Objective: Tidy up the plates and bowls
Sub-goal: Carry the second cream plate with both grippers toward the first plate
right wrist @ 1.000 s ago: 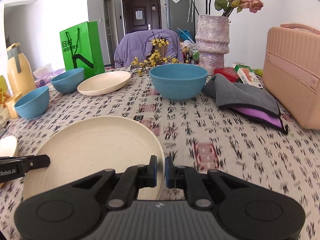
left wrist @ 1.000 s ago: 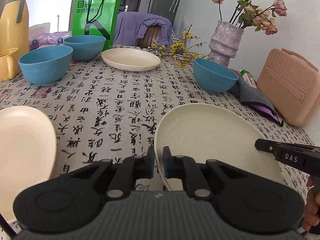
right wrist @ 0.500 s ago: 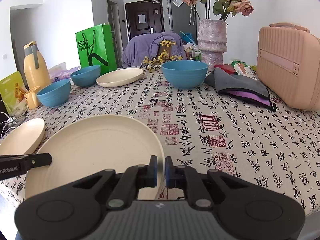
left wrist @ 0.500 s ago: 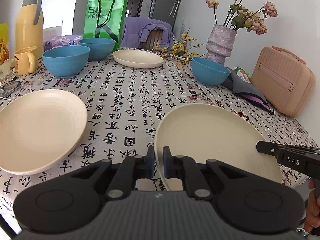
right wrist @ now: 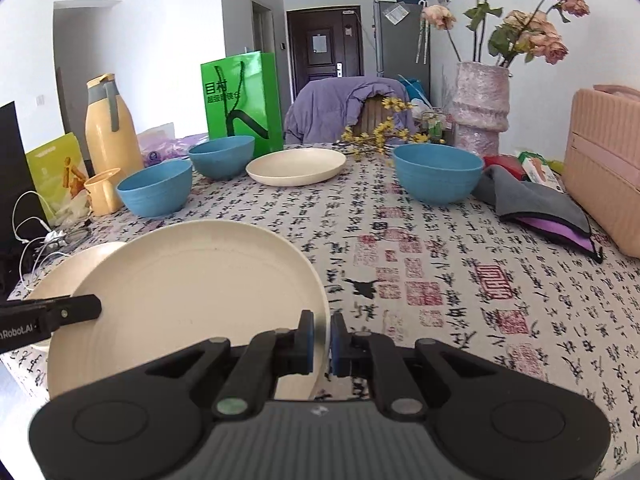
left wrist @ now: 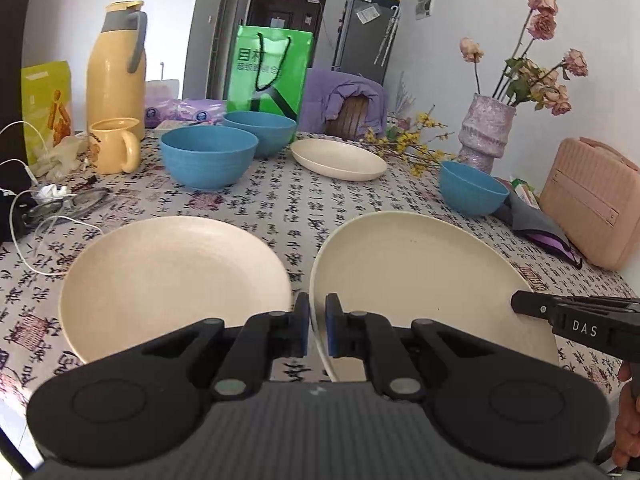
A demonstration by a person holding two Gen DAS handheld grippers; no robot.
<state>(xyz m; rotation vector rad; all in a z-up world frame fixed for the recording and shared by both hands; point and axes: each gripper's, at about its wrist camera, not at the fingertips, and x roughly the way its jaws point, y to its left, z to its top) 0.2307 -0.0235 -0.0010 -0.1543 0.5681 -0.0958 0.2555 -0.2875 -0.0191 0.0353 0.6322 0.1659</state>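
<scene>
Both grippers hold one cream plate (left wrist: pixel 420 280) above the table. My left gripper (left wrist: pixel 317 330) is shut on its left rim. My right gripper (right wrist: pixel 322 338) is shut on its right rim; the held plate also shows in the right wrist view (right wrist: pixel 192 296). A second cream plate (left wrist: pixel 172 280) lies on the table just left of it, partly hidden behind the held plate in the right wrist view (right wrist: pixel 60 272). A third cream plate (left wrist: pixel 336 159) lies far back. Three blue bowls stand on the table: two at back left (left wrist: pixel 208 158) (left wrist: pixel 260 132), one at right (left wrist: pixel 472 188).
A yellow jug (left wrist: pixel 116 68), yellow mug (left wrist: pixel 112 144), green bag (left wrist: pixel 272 72) and cables (left wrist: pixel 36 200) stand at the back left. A vase with flowers (left wrist: pixel 484 136), pink case (left wrist: pixel 596 200) and grey cloth (right wrist: pixel 532 200) are at right. The tablecloth (right wrist: pixel 460 280) is patterned.
Both grippers have lifted the held plate and carried it back and left. The plate on the table is now close beside the held plate's left rim.
</scene>
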